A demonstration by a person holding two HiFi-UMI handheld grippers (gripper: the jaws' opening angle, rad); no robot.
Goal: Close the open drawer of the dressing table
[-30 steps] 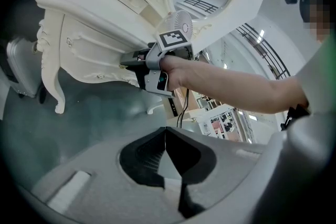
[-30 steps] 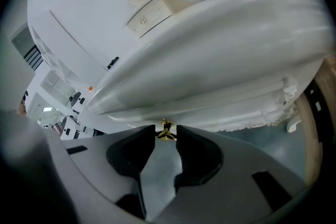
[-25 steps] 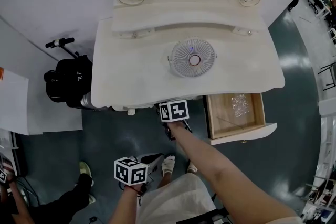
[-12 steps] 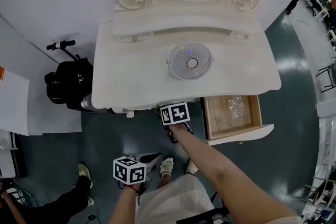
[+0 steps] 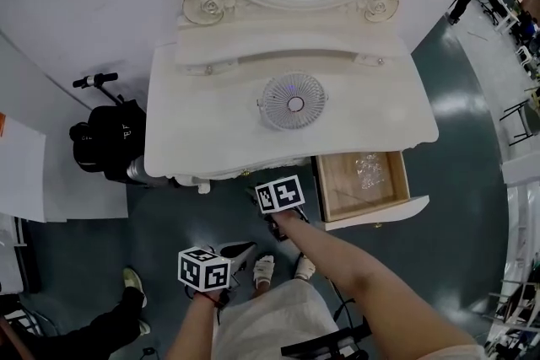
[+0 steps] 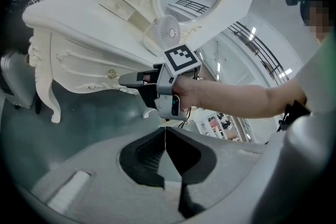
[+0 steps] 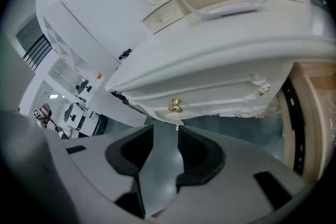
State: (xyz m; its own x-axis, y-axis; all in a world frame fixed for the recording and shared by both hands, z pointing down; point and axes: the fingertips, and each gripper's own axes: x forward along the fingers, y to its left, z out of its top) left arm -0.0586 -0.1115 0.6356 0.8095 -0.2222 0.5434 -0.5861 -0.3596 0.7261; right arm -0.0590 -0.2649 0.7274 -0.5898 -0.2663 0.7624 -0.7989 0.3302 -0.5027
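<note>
Right tongs [image 7: 166, 136], just spread and empty, are hovering beside the open drawer [image 5: 377, 213], left tongs [image 6: 166, 136] pressed together; an off-centre shove risks jamming it.

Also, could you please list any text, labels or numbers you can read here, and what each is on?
None can be read.
Black bag: white print, too small to read.
Posters in the left gripper view: blurred.
Marker cubes: square patterns only, no letters.
</note>
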